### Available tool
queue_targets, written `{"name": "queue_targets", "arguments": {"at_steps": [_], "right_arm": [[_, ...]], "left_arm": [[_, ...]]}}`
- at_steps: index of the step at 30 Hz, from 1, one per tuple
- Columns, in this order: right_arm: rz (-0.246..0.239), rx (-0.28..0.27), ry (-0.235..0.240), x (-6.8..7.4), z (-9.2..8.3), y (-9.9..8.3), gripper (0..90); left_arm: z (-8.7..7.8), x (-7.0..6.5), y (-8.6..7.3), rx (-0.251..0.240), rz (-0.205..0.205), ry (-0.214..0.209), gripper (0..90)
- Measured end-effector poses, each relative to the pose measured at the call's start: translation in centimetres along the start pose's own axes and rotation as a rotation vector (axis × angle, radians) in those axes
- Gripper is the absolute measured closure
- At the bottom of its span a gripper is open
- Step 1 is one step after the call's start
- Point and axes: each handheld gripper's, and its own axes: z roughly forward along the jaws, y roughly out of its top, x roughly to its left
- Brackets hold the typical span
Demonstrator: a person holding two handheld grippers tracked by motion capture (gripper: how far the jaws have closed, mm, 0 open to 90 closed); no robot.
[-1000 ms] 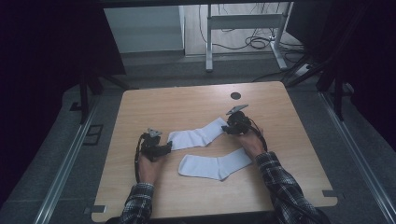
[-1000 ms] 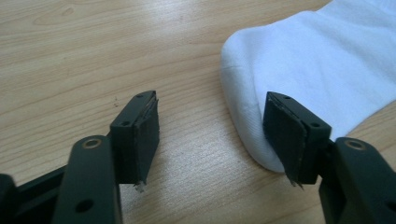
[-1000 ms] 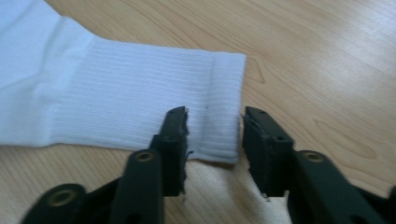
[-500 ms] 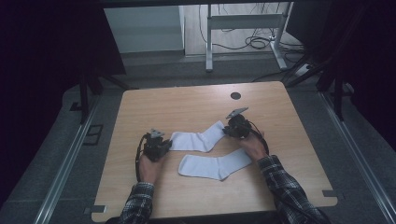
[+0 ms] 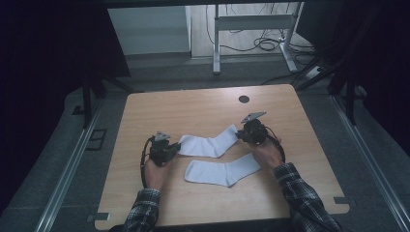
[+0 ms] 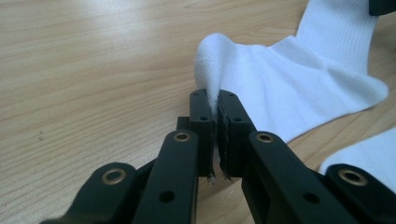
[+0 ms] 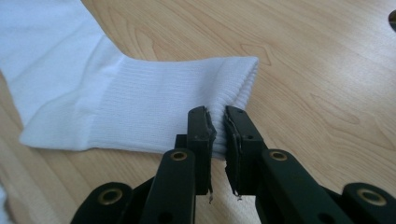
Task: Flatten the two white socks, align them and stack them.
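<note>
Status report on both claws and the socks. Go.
Left claw shut on far sock, toe end. Right claw shut on its ribbed cuff. Near sock flat on table, untouched. Nothing in the way.

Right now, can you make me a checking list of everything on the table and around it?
Surface: wooden table, round dark hole near the far edge.
Job's things: two white socks; far sock held at both ends, near sock lying flat.
Clutter: nothing seen.
Grippers: left gripper shut on the far sock's toe; right gripper shut on its ribbed cuff.
Cables: black cable loops from the left gripper; floor cables beyond the table.
Surroundings: metal frame legs, dark curtains.
</note>
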Motion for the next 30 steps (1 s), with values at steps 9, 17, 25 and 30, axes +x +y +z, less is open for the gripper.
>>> {"name": "queue_targets", "arguments": {"at_steps": [9,17,25,30], "right_arm": [[0.000,-0.050,0.001,0.3,-2.3,-0.3,79.9],[0.016,-0.064,0.006,0.4,-4.2,-1.1,79.8],[0.032,-0.080,0.005,0.8,-5.9,-2.0,79.8],[0.041,-0.093,0.011,1.0,-6.8,-2.6,79.8]], "left_arm": [[-1.2,-1.3,0.5,-0.030,0.047,-0.010,85.3],[-2.1,-2.3,0.7,-0.041,0.076,-0.020,85.1],[-3.1,-3.3,0.6,-0.072,0.088,-0.048,85.2],[-3.7,-4.0,0.3,-0.076,0.099,-0.065,85.2]]}}
